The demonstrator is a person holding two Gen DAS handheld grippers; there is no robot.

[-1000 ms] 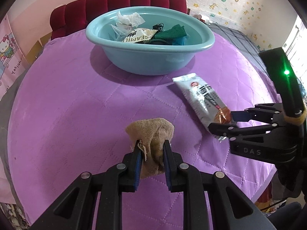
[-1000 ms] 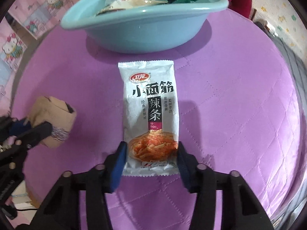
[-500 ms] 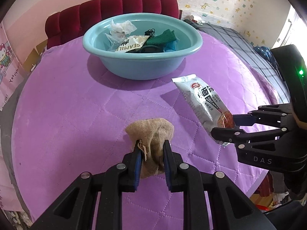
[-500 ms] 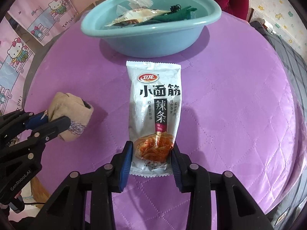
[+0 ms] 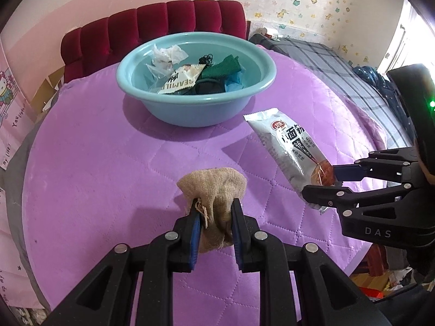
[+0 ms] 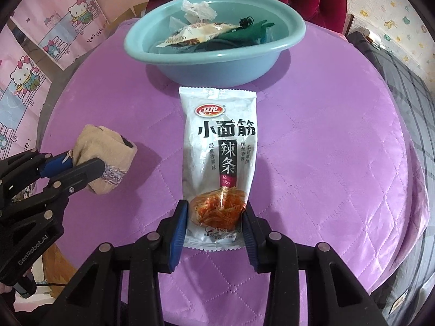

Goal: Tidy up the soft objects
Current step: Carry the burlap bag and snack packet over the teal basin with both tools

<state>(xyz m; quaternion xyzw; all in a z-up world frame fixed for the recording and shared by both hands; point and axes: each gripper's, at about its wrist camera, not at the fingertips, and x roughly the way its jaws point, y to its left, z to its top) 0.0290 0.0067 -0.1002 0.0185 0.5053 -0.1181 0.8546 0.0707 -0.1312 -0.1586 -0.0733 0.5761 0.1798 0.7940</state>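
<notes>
Left tool is clamped tight on a lumpy tan cloth pouch, pinching its lower part and holding it up off the purple quilted counter. Right tool has its pads squeezed on the bottom end of a white plastic snack packet with black lettering, which also looks raised above the cloth. Further out sits a light blue plastic basin, already loaded with crumpled white wrappers, another snack pack and green fabric. Dark red tufted chair behind it.
</notes>
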